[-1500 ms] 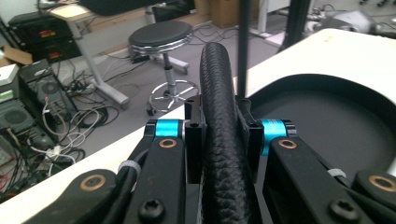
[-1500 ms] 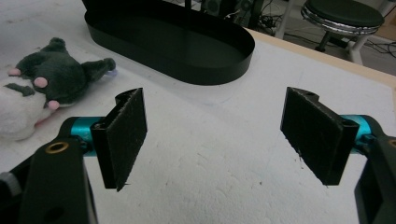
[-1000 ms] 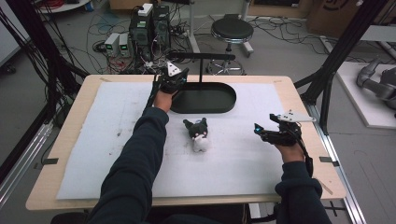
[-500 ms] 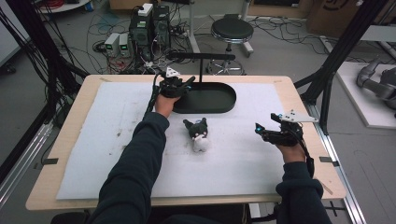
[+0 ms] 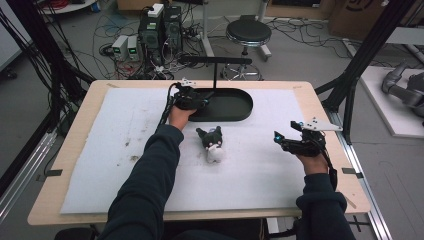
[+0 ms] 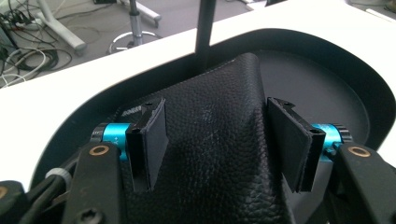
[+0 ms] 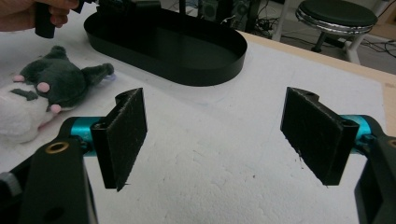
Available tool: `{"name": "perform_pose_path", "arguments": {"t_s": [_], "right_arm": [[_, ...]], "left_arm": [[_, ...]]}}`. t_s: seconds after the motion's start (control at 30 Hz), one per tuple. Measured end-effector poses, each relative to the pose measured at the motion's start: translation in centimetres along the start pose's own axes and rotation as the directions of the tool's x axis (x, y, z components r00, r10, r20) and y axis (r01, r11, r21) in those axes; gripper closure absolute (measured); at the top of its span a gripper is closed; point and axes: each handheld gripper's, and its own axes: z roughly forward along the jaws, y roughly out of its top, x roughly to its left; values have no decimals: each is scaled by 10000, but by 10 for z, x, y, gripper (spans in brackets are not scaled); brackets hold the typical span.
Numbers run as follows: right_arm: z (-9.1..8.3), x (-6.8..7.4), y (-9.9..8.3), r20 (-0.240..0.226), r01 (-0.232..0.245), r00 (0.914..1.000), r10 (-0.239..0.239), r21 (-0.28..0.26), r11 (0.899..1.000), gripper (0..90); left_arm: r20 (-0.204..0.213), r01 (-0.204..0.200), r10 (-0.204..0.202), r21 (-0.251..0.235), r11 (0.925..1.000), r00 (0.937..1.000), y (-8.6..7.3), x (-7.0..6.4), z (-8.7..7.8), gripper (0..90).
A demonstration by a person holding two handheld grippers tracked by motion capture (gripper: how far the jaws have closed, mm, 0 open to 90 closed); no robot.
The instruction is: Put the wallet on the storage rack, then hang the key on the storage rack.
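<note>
Left gripper point(image 5: 200, 101) sat at black tray's point(image 5: 235, 114) left end, jaws apart astride black leather piece point(image 6: 219, 154). Right gripper point(image 5: 283, 141) gaped empty, well right of plush toy point(image 5: 212, 145).

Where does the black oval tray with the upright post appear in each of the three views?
High view: the black oval tray lies at the far middle of the table, right of the left gripper.
Left gripper view: its rim curves around a black leather-like piece between the jaws.
Right gripper view: it sits at upper left, beyond the grey and white plush toy.
Shared landmark: the tray's black post.
</note>
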Motion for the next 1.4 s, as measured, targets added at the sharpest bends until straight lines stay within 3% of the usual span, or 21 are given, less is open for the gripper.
{"name": "perform_pose_path", "arguments": {"t_s": [0.17,0.27,0.43,0.53,0.67,0.77,0.83,0.93,1.1,1.3,1.4], "right_arm": [[4,1,-1,-48,140,9999,-139,157,9998,232],[5,2,-1,-54,160,9999,-159,173,9997,231],[7,4,0,-47,178,9998,-177,185,9997,231],[10,7,0,-86,307,9995,-305,248,9992,231],[13,10,1,-110,332,9994,-329,327,9989,231],[13,11,1,-222,433,9988,-427,282,9987,223],[14,12,1,-232,444,9988,-437,286,9986,222],[14,13,1,-202,490,9986,-485,268,9984,221],[16,15,1,-287,629,9977,-621,298,9976,219],[20,20,2,-276,643,9976,-633,363,9973,218],[22,25,1,-316,658,9974,-645,421,9969,217]], "left_arm": [[187,141,-130,-598,9981,9997,8,-2,-20,284],[140,96,-83,-934,9956,9999,7,-3,-41,243],[323,525,-483,-1458,9879,9983,4,0,-81,189],[229,242,-206,-1744,9844,9995,-1,-2,-101,185],[467,323,-246,-1720,9846,9986,-15,-4,-122,185],[432,76,7,-1896,9818,9991,-30,-5,-139,185],[180,-169,208,-1927,9811,9996,-38,-3,-150,185],[-178,-80,45,-2001,9797,9998,-47,1,-166,184],[-847,-260,101,-1882,9818,9964,-61,5,-182,184],[-806,-193,30,-2024,9791,9967,-76,7,-194,184],[-793,-243,94,-1891,9817,9968,-84,8,-198,185]]}}
